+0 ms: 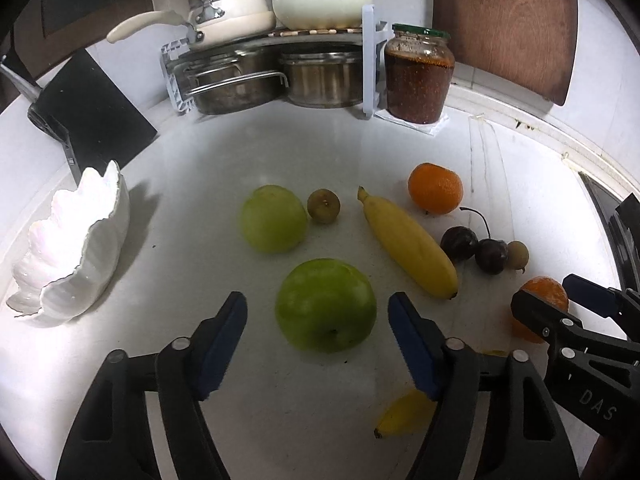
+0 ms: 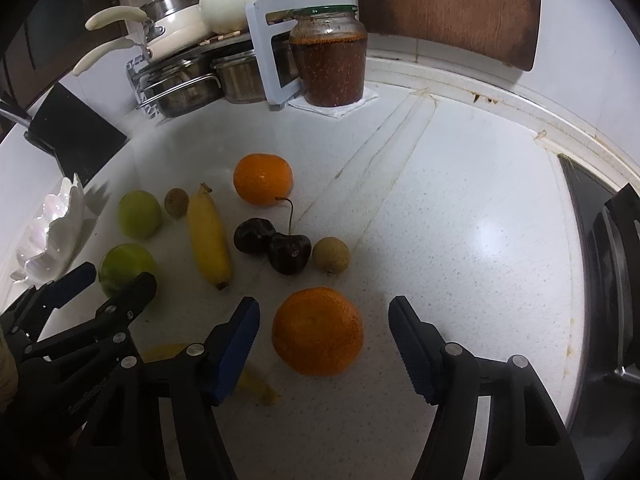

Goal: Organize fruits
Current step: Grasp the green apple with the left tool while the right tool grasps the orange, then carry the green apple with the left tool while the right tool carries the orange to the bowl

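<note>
Green apple (image 1: 326,305) between spread left gripper (image 1: 318,312) fingers.

Left gripper (image 1: 318,340) spread wide, near green apple (image 1: 326,305) between its pads, not touching. Second apple (image 1: 273,218) behind, small brown fruit (image 1: 323,205) just beside it. Banana (image 1: 410,242) lies diagonally on tabletop (image 1: 248,152). Orange (image 1: 435,188) beyond it. Two dark cherries (image 1: 476,249) touching. White bowl (image 1: 76,248) far left. Right gripper (image 1: 560,300) straddles another orange (image 1: 546,290).

White speckled countertop (image 2: 460,208), wooden board (image 2: 448,8) against wall.
</note>
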Demonstrator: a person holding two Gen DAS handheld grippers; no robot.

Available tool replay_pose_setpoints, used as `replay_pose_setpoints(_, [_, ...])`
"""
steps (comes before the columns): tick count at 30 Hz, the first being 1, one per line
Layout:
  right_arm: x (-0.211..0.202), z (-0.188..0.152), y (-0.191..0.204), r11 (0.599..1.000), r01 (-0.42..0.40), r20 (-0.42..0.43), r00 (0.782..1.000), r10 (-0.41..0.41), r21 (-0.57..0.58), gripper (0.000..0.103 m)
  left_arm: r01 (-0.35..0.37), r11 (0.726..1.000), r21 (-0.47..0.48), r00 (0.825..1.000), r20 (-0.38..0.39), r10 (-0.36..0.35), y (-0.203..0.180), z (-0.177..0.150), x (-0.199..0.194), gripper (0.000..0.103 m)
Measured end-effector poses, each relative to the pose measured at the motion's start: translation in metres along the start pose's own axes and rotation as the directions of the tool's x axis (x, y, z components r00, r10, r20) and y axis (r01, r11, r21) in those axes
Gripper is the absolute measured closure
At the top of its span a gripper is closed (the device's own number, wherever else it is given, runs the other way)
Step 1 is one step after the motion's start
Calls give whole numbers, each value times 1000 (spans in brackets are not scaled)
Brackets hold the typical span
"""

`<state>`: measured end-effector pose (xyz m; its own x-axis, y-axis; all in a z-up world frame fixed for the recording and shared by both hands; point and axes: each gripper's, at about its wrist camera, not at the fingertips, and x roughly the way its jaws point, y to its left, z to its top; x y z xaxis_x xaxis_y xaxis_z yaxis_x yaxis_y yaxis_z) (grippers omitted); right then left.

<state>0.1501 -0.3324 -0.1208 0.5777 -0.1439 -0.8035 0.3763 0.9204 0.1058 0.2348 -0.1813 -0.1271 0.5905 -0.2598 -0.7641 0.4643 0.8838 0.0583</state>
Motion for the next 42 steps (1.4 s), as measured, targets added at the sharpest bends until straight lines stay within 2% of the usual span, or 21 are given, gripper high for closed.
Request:
replay_pose_setpoints(10, [9,1,-2,1000,-21,-38,999,22,15,49,16,1000,3,1000,-17,-16,-3,1,9,50])
replay_pose_setpoints(11, [9,1,-2,1000,-23,-36,999,23,15,54,16,1000,4,1000,-15,-16,-3,2,9,50])
replay_pose_setpoints(12, [9,1,-1,1000,-24,-33,999,25,11,56,18,1000,4,1000,-13,-18,-2,2,9,50])
replay_pose_setpoints(24, [2,1,2,1000,-14,-5,1000,14,-5,56,28,999,-15,1000,1,-28,2,-5,0,51])
replay_pose_setpoints(32, [-18,0,8,999,-26,46,999,28,-29,56,19,1000,-24,998,67,-17,9,-5,-28,51])
replay_pose_setpoints(42, [-50,1,26,994,-77,116,990,86,-80,56,-8,998,-57,988,156,16,25,-4,-72,51])
